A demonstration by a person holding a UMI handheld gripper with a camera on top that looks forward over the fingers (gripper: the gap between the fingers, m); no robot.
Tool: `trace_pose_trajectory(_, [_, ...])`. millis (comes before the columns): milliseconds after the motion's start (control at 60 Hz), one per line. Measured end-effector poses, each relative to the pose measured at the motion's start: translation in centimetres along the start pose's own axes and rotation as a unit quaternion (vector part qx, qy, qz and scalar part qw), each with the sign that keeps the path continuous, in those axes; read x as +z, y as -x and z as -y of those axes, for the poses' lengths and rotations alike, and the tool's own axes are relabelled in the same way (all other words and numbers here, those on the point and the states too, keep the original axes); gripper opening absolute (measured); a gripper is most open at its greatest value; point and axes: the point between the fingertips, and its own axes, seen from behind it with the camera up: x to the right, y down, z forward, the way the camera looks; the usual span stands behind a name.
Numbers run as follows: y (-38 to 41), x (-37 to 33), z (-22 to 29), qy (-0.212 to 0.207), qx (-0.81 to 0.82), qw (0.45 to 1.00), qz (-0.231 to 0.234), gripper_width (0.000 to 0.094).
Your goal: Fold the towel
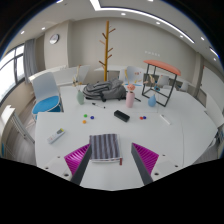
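A: What do you see on the left side of the bench [60, 150]?

B: A blue bowl [46, 104] at the far left edge, and a white chair [47, 84] behind it. Nearer to us lies a small white thing [59, 135]; I cannot tell what it is.

A: And where is the towel?

B: The towel [106, 148] is grey with stripes. It lies flat on the bench, near its front edge, directly ahead of the gripper [107, 160]. Its near end reaches in between the two pink pads [77, 156], with some space at each side, so I think the jaws are not pressing it.

A: Then the jaws are wide?

B: Yes, wide apart, and they hold nothing. The towel's long axis seems to run away from us, almost along the fingers. So the jaws stand across its near short edge, and I judge that this edge is the one to take first.

A: What is further right?

B: Beyond the towel there is a dark pile of cloth [104, 91], a pink bottle [131, 97], a black box [121, 116] and a small stool [160, 80]. They are well apart from the towel.
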Motion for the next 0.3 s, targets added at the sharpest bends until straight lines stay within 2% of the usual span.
trace_pose_trajectory(300, [-0.36,0.99,-0.80,0.006,0.003,1.000,-0.002,0.0854])
